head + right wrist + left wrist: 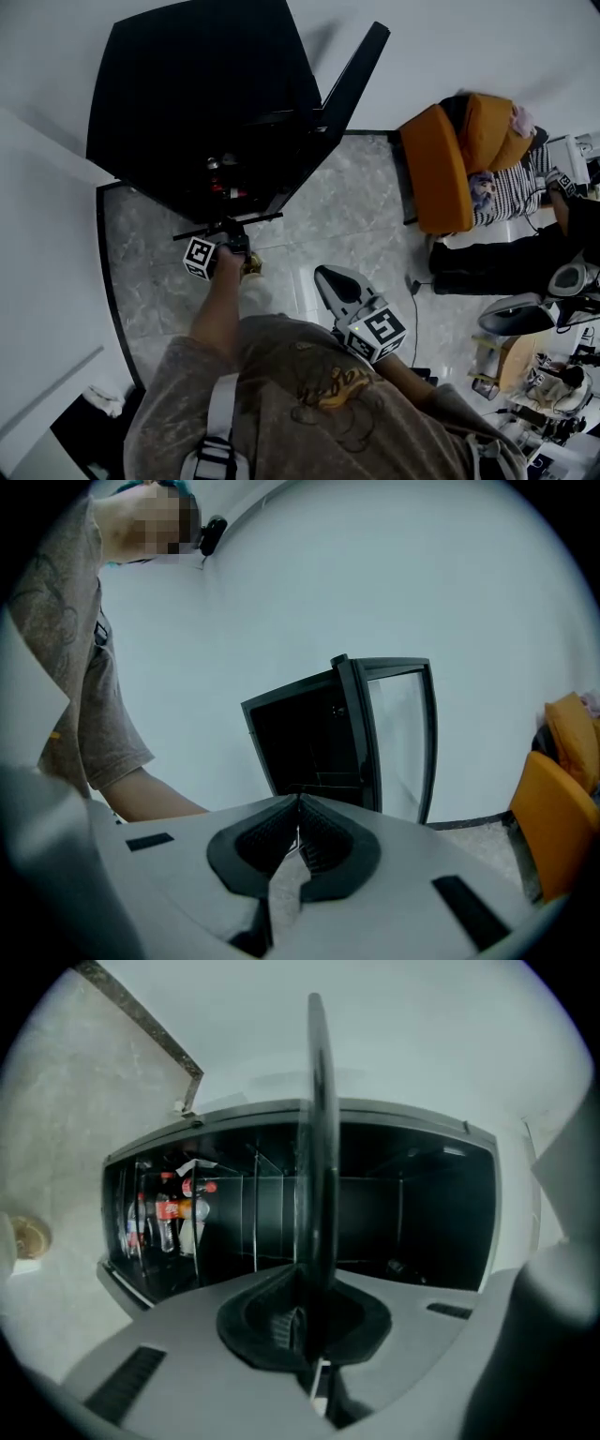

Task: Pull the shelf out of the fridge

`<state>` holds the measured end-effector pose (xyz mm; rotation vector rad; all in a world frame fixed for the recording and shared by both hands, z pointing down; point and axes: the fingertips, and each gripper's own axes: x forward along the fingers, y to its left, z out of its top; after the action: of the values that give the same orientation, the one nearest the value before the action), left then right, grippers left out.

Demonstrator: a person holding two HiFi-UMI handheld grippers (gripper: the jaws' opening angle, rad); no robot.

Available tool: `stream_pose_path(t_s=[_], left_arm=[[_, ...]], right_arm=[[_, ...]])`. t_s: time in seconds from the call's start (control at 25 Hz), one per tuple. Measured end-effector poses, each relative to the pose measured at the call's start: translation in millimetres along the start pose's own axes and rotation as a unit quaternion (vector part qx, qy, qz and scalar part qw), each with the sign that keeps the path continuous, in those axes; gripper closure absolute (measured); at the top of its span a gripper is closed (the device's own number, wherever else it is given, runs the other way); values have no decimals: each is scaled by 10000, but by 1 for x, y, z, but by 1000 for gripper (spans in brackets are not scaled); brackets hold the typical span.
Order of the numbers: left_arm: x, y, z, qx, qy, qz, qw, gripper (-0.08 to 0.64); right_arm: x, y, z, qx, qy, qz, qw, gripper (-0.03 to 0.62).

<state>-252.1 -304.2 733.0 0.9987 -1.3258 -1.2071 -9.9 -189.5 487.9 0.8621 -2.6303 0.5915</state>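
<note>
The black fridge (197, 94) stands against the white wall with its glass door (352, 80) swung open to the right. A thin dark shelf (228, 225) sticks out at the fridge's front opening. My left gripper (234, 236) is shut on the shelf's front edge. In the left gripper view the shelf (319, 1147) runs edge-on as a tall dark plate, pinched between the jaws of the left gripper (305, 1321). Several drink bottles (173, 1208) stand inside the fridge at the left. My right gripper (328, 279) hangs back near my body, shut and empty, facing the fridge (309, 738).
An orange chair (450, 159) stands to the right of the fridge door, and a person in a striped top (511, 192) sits by it. Grey marble floor (366, 216) lies between us. Cluttered equipment (544, 375) fills the lower right.
</note>
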Motion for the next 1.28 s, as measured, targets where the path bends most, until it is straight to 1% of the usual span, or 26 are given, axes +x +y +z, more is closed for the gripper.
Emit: stream_pose_path(t_s=[0.2, 0.32, 0.48, 0.68, 0.8, 1.0, 1.28], left_arm=[[-26, -7, -5, -63, 23, -51, 10000, 545], [-38, -16, -9, -5, 68, -100, 9999, 545], [-59, -38, -16, -8, 225, -161, 9996, 545], [-101, -68, -24, -96, 427, -240, 9988, 545], [-128, -92, -31, -168, 572, -263, 9979, 545], [-168, -134, -42, -184, 790, -327, 9962, 545], [-224, -202, -59, -32, 1019, -417, 9939, 543]], right_arm=[[-14, 8, -6, -29, -85, 78, 9999, 571], [-25, 7, -7, 11, -188, 37, 9998, 571], [-37, 4, -12, 101, -307, -49, 9995, 571], [-46, -4, -13, 155, -450, -167, 9987, 571], [-51, -9, -12, 159, -542, -223, 9982, 571], [-55, -20, -5, 160, -676, -260, 9972, 571], [-67, -19, 6, 27, -821, -182, 9965, 571]])
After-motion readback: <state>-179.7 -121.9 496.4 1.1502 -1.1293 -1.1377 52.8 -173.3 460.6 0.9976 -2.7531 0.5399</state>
